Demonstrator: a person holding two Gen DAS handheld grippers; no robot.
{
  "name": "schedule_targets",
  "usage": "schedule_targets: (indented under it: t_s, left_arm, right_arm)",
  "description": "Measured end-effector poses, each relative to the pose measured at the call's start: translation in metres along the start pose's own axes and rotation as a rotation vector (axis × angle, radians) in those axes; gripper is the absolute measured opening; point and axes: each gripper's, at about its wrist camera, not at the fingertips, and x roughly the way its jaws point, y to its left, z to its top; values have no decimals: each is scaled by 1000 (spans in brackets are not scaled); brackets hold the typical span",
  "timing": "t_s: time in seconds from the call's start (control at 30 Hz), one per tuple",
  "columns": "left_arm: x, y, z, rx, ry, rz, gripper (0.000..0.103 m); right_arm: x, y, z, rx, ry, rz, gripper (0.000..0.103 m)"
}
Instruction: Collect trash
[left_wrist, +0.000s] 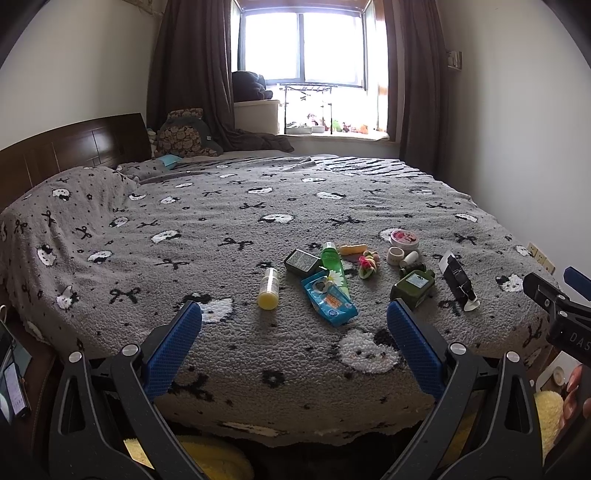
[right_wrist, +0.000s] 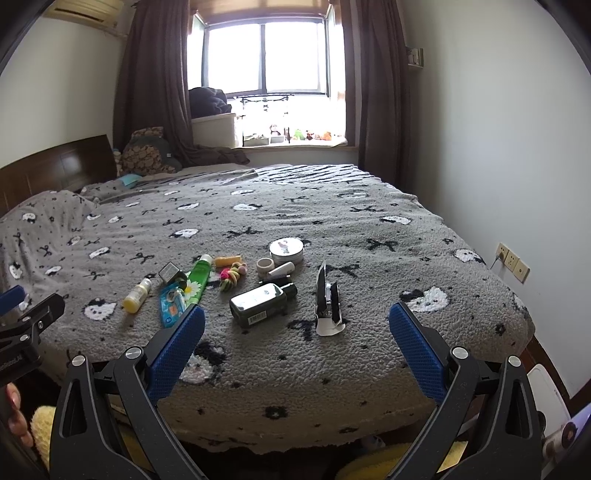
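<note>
Small items lie scattered on the grey patterned bed (left_wrist: 229, 206) (right_wrist: 369, 236): a blue wrapper (left_wrist: 330, 295) (right_wrist: 170, 303), a torn black-and-white carton (left_wrist: 459, 282) (right_wrist: 327, 303), a yellow bottle (left_wrist: 269, 289) (right_wrist: 136, 295), a green tube (left_wrist: 334, 264) (right_wrist: 198, 276), a dark green bottle (left_wrist: 413, 285) (right_wrist: 260, 301), a round tin (left_wrist: 403, 239) (right_wrist: 286, 250) and a colourful hair tie (left_wrist: 367, 264) (right_wrist: 231, 275). My left gripper (left_wrist: 293, 323) hovers open at the bed's near edge, short of the wrapper. My right gripper (right_wrist: 297, 326) is open too, just short of the carton. Neither holds anything.
A dark wooden headboard (left_wrist: 74, 147) and pillow lie at the left. The window (left_wrist: 303, 44) with brown curtains is at the back. A white wall (right_wrist: 498, 147) runs along the bed's right side, with sockets (right_wrist: 511, 261). Yellow fluffy fabric (left_wrist: 207, 458) sits below the bed edge.
</note>
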Motion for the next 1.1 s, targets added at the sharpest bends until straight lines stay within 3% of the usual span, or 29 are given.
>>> schedule_targets:
  t_s: [0.23,0.43,0.87,1.1]
  left_arm:
    - [0,4,1,1,-10,20,95]
    - [9,5,-2,4,1,21,95]
    - [88,20,-46,11,169,8,95]
    - [122,12,-55,42,229,-38,94]
  right_arm:
    - [-1,-2,1,16,-33,33,100]
    - [3,-3,-1,-20,-38,0,100]
    - [70,-23,-35,57,103,91,100]
    - [113,-29,-49,81,196,48,99]
